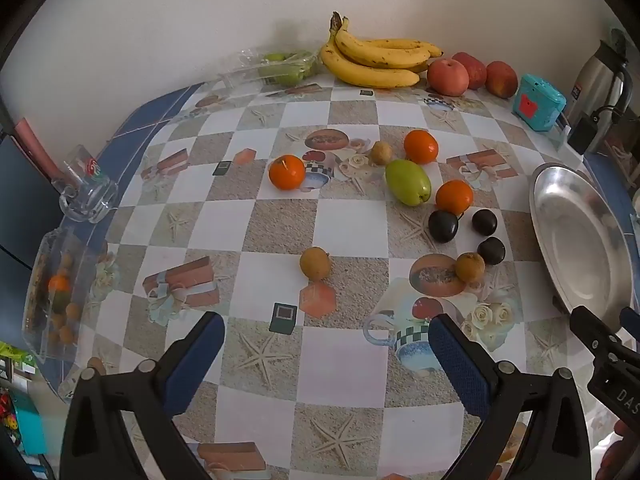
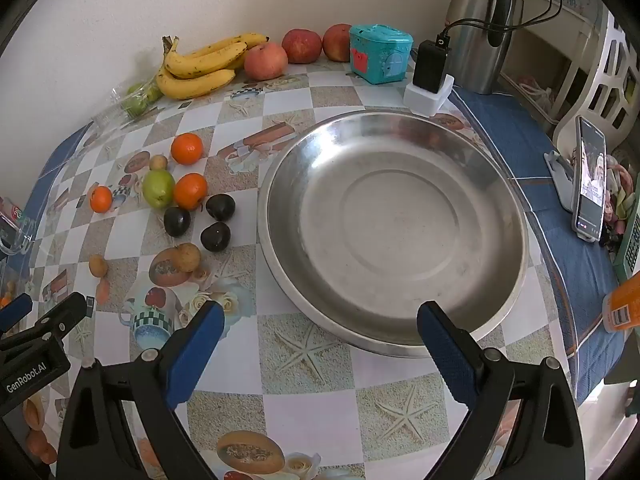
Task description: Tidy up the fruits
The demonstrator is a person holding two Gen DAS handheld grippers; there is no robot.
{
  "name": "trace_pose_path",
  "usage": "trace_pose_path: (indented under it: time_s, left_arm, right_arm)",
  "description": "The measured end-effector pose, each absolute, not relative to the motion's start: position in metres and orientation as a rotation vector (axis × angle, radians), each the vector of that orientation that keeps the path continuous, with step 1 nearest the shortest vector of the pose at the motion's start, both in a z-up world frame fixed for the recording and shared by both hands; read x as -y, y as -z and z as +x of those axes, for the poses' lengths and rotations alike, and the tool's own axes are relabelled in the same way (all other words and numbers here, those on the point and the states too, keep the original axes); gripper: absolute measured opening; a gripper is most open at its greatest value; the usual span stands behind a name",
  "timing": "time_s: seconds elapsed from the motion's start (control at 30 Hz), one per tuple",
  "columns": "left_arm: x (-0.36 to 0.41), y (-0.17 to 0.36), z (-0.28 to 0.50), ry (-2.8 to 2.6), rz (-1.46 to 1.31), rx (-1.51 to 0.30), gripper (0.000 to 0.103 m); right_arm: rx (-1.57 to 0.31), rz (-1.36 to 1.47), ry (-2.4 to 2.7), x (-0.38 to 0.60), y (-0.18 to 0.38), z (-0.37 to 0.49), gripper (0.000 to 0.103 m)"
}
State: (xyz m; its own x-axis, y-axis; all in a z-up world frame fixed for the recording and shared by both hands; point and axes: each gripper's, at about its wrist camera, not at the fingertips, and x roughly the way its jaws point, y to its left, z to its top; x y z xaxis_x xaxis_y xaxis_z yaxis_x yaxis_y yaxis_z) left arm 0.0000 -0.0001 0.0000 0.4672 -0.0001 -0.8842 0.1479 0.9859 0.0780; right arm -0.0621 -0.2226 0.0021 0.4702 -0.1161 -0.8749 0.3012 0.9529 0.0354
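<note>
The left gripper [image 1: 326,344] is hovering over the patterned tablecloth [image 1: 352,372] with its blue pads spread wide and nothing between them. The right gripper [image 2: 320,338] is hanging just as wide and empty, its far pad showing in front of the near rim of the steel dish [image 2: 394,224].

Ahead of the left gripper, a small brown fruit [image 1: 315,263] is sitting alone. Beyond it, loose fruit is lying in a cluster left of the dish: three dark plums [image 1: 443,226], another brown fruit [image 1: 469,267], three oranges [image 1: 454,197] and a green mango [image 1: 408,182]. The mango's long axis is running diagonally, from upper left to lower right in the left view, its blunter end resting just beside an orange. Against the wall, the bananas [image 1: 376,60] are lying with stems pointing up-left, beside three apples [image 1: 447,77].

Only the left view is showing the glass mug [image 1: 86,192] and the clear container [image 1: 56,296] at the table's left edge. Only the right view is showing the whole dish, the propped phone [image 2: 590,180] and the charger block [image 2: 430,66]; the teal box [image 2: 380,54] and the steel flask [image 2: 482,28] are appearing in both.
</note>
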Motion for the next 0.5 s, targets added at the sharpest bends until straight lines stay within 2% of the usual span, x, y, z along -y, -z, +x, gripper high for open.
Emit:
trace_pose_path:
  time_s: [0.5]
  left_arm:
    - [-0.0028, 0.0029, 0.0008, 0.068, 0.138, -1.08, 0.103]
  right_arm:
    - [-1.053, 0.194, 0.259, 0.2218, -0.0032, -0.0614, 0.097]
